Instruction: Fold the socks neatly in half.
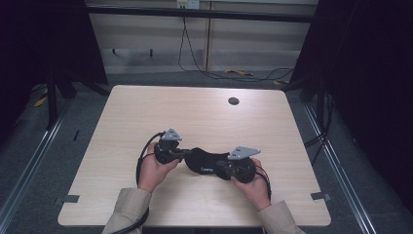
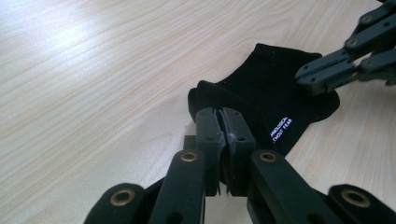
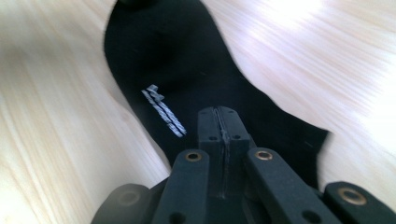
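Between closed grippers (image 1: 187, 155) (image 1: 228, 167): black sock (image 1: 204, 161); grip unclear.

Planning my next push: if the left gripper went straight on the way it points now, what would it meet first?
The left gripper, jaws together at the edge of the black sock, points along the sock, so it would likely ride over that fabric first. Beyond it sits the right gripper, pointing back; depth between them is hard to judge.

Lab: dark curtains (image 1: 375, 73), floor rails (image 1: 29, 165)
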Motion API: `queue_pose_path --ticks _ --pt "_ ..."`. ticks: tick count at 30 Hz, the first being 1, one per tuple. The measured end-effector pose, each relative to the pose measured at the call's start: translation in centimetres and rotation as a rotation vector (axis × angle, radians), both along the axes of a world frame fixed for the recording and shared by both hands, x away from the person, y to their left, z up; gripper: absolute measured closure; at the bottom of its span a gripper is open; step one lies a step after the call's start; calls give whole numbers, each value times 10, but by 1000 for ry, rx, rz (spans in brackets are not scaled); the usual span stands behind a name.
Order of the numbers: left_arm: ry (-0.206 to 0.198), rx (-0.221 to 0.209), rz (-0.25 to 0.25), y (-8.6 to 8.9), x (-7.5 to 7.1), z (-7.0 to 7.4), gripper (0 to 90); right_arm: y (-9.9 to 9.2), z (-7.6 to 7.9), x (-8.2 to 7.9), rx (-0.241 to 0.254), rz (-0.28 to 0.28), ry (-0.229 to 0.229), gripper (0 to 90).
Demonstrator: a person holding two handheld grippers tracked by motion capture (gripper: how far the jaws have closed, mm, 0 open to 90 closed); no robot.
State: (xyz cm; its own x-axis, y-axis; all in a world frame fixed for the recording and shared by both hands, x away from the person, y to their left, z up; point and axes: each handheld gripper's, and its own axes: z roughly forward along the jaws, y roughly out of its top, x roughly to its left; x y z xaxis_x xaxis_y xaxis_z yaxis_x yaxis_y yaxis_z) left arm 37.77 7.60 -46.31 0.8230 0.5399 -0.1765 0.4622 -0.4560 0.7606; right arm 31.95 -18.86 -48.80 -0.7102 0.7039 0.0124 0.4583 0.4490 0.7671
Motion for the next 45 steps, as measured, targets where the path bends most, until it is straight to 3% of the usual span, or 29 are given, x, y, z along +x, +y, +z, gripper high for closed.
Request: queue_pose_path --ticks 6,9,10,16,19,26,30,31,36,39,45 --pt "-2 1 -9 -1 -1 4 868 20 -4 6 20 39 9 887" --pt "-1 -5 -8 -1 -2 5 868 28 -11 10 -38 50 32 898" --pt "-1 -4 -9 0 -2 7 869 30 -13 10 -27 50 40 900" --pt "-5 -26 -14 1 -2 13 869 29 -3 13 -20 25 11 900" --pt "-3 -23 -13 1 -1 16 869 33 -11 15 -73 43 42 900" --pt "-8 -27 -27 -3 0 22 869 36 -9 17 -77 61 50 900" --pt "1 -24 -22 0 1 20 869 22 0 12 -65 46 13 900" --pt "3 -19 -21 0 1 19 869 10 4 8 -73 33 -4 900" --pt "11 -23 -20 2 1 19 869 -17 6 -1 -90 0 -20 900" --pt "8 -26 -25 -2 1 23 869 -30 5 -9 -75 -12 -19 896" --pt "7 -15 -51 -15 0 28 869 -31 -3 -17 -113 11 -6 891"
